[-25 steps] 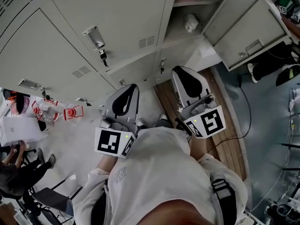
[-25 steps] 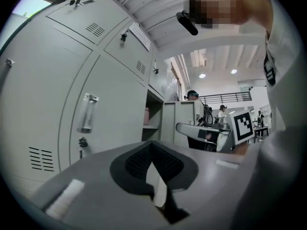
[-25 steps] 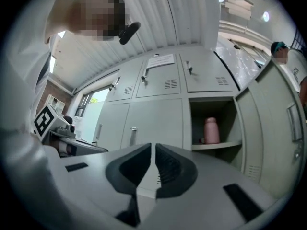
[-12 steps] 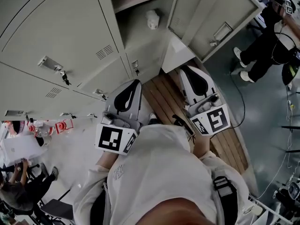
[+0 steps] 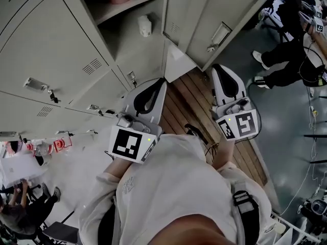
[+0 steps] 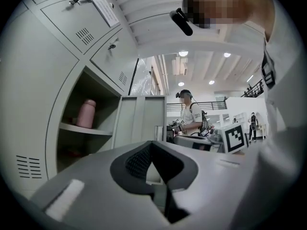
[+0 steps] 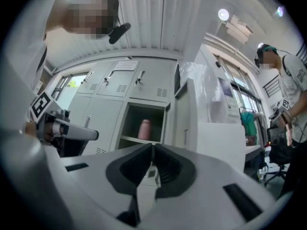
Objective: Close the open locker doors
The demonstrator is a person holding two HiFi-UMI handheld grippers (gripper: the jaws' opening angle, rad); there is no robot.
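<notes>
Left tongs [image 5: 156, 88] and right tongs [image 5: 225, 73] are both clenched on nothing. The open locker door [image 5: 204, 14] stands ahead of the right tongs, not touching them. Recommended: press the clenched tips flat near the door's handle [image 5: 219, 34] and swing it steadily until it seats.

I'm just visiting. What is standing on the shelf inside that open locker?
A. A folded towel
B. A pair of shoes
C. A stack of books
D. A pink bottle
D: a pink bottle stands upright on the shelf of the open locker, whose door is swung out.
</notes>
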